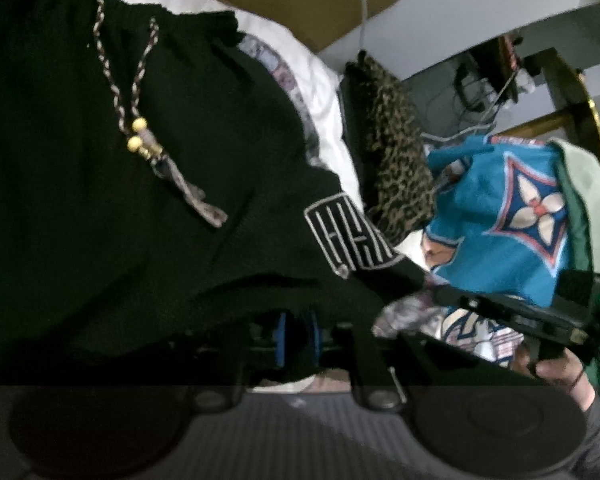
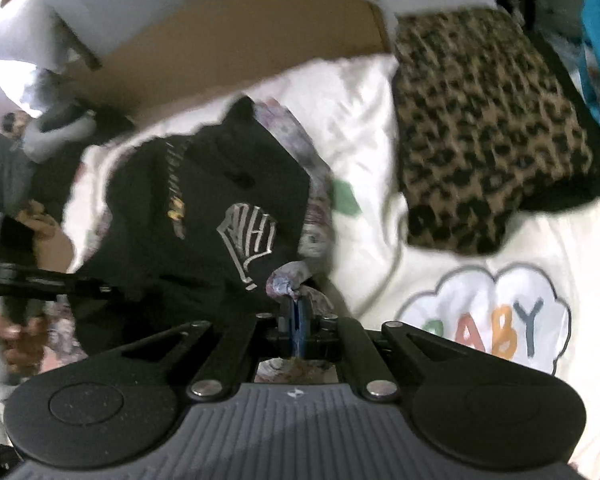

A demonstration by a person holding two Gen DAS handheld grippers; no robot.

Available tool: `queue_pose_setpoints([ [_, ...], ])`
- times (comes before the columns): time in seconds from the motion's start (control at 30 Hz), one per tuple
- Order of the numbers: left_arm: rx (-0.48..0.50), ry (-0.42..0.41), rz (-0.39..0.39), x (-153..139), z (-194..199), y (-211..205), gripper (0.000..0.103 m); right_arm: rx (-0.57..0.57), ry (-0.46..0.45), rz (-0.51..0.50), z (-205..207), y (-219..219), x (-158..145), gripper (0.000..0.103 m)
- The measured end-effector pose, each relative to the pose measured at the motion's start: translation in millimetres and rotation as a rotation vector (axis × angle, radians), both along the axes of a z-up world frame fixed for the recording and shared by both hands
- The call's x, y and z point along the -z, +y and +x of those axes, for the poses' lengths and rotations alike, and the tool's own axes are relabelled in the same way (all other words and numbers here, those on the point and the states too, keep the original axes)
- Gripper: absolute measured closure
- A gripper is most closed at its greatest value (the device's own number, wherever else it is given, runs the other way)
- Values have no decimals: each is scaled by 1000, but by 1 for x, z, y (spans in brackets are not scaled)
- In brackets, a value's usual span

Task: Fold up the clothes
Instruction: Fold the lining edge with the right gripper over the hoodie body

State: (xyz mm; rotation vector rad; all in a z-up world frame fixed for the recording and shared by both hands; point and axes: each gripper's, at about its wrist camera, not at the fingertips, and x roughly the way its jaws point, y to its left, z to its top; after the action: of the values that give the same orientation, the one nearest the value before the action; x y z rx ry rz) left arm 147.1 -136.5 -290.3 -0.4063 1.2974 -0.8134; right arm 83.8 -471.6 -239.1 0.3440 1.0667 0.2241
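Black shorts [image 1: 140,184] with a braided drawstring [image 1: 140,80] and a white logo patch [image 1: 348,236] lie spread on a white bed cover [image 2: 372,128]. In the left wrist view my left gripper [image 1: 299,336] sits at their near edge; black cloth lies over and between its blue pads [image 1: 282,336]. My right gripper [image 2: 298,316] is shut on the shorts' patterned side trim [image 2: 288,280], lifting that corner beside the logo [image 2: 248,240]. Each gripper, held in a hand, shows at the edge of the other's view.
A folded leopard-print garment [image 2: 488,128] lies to the right of the shorts. A blue flower-patterned cloth [image 1: 500,216] and a green one [image 1: 592,200] are piled beyond it. The bed cover carries a "BABY" cloud print [image 2: 484,320]. Brown cardboard [image 2: 240,40] stands behind.
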Motion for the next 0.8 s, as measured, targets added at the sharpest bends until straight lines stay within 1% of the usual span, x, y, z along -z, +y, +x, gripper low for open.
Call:
queue_pose_setpoints([
  [0.07, 19, -6, 3, -1, -7, -1, 73, 18, 22, -12, 0, -2, 15, 103],
  [0.17, 57, -23, 11, -1, -19, -3, 64, 45, 31, -19, 1, -6, 29, 103],
  [0.2, 72, -30, 16, -1, -24, -4, 61, 51, 29, -27, 0, -7, 31, 103],
  [0.27, 107, -49, 32, 0, -33, -7, 50, 58, 23, -33, 0, -8, 31, 102],
  [0.33, 143, -67, 49, 1, -43, -11, 46, 64, 17, -30, -2, -10, 30, 101],
  [0.4, 178, -89, 72, 3, -51, -16, 43, 66, 6, -34, -3, -10, 27, 101],
  [0.5, 214, -128, 124, 8, -62, -23, 40, 64, 3, -31, -7, -10, 23, 94],
  [0.57, 222, -141, 146, 11, -67, -25, 40, 60, -4, -38, -11, -9, 20, 74],
  [0.6, 219, -140, 149, 13, -67, -25, 40, 55, -8, -45, -13, -8, 19, 71],
  [0.73, 201, -157, 171, 16, -68, -23, 39, 37, -8, -53, -22, -5, 19, 63],
  [0.8, 188, -172, 183, 16, -68, -21, 38, 34, -3, -55, -25, -5, 21, 63],
])
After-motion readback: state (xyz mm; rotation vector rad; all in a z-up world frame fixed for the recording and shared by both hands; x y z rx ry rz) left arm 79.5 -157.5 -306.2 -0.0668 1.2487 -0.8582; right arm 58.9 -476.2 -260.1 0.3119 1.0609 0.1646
